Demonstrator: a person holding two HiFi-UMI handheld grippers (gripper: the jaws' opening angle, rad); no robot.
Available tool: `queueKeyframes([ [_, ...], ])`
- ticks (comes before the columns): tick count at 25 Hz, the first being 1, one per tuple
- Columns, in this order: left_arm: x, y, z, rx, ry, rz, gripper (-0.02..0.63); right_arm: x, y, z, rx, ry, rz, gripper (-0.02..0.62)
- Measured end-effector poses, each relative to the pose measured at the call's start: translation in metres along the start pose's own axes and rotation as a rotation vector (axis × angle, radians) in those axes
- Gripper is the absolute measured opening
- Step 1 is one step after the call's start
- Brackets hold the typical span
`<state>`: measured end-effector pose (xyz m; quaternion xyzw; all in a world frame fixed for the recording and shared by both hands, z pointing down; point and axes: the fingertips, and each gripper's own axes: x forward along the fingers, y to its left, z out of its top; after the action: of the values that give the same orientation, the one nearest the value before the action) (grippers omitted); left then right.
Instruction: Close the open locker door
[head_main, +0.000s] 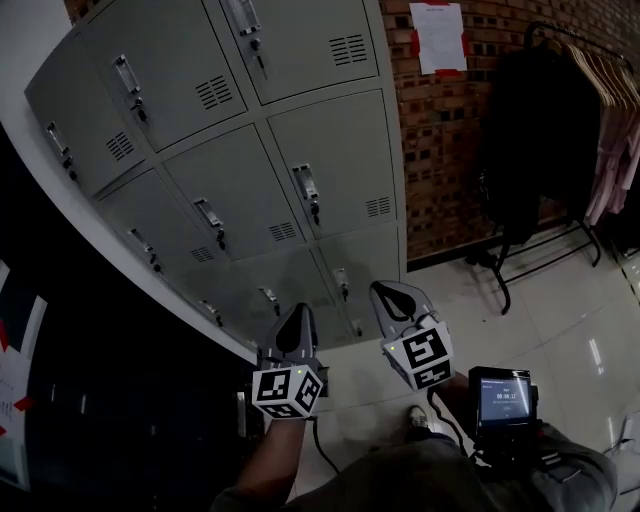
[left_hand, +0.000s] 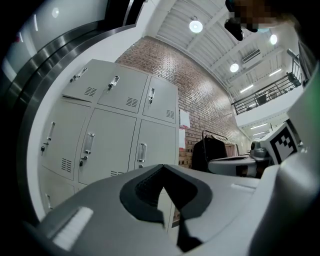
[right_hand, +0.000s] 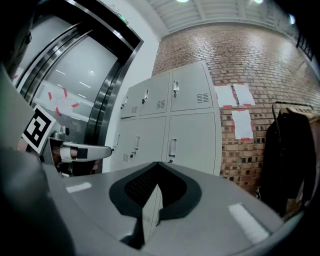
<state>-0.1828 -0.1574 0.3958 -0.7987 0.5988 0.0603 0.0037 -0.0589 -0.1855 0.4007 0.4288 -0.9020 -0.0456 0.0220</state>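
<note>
Lockers (head_main: 300, 150) are standing as a grey bank in the head view, and all the doors (head_main: 335, 165) on them are lying flush with the front (none is showing as swung out from here). The left gripper (head_main: 298, 313) and the right gripper (head_main: 386, 291) are hovering side by side in front of the lockers' bottom row, tips pointing toward it and clear of it. To the right of the lockers a brick wall (head_main: 440, 160) is carrying a sheet of paper (head_main: 437, 38). Farther to the right of the lockers a clothes rack (head_main: 575, 70) is holding a dark coat (head_main: 520, 140).

In the left gripper view, the left gripper (left_hand: 163, 169) is showing its jaws pressed together with nothing between them. The lockers (left_hand: 115, 135) are rising beyond the tips, apart from them, with their doors flat. The brick wall (left_hand: 192, 95) is running off to the right of the lockers, and the right gripper (left_hand: 235, 164) is reaching in on that same side.

In the right gripper view, the right gripper (right_hand: 157, 166) is likewise showing its jaws closed tight and empty. The lockers (right_hand: 185, 120) are standing straight ahead past the tips, not touching them. Sheets of paper (right_hand: 235, 95) are hanging on the brick to the right of the lockers, with the coat (right_hand: 292, 160) beyond them. To the left of the lockers a metal doorframe (right_hand: 107, 85) is gleaming, and the left gripper (right_hand: 85, 151) is pointing in front of it.
</note>
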Motion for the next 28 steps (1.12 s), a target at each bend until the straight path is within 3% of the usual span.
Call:
queueKeyframes([
  [11, -0.057, 0.0, -0.01, -0.044, 0.016, -0.025, -0.003, -0.044, 0.048, -0.007, -0.016, 0.037, -0.044, 0.006],
  [17, -0.061, -0.012, 0.005, -0.04, -0.016, -0.014, -0.005, -0.058, 0.043, 0.014, -0.045, 0.0, -0.042, 0.005],
  [28, -0.055, -0.026, 0.01, -0.028, -0.03, -0.013, -0.004, -0.068, 0.022, 0.012, -0.021, -0.008, -0.062, 0.005],
])
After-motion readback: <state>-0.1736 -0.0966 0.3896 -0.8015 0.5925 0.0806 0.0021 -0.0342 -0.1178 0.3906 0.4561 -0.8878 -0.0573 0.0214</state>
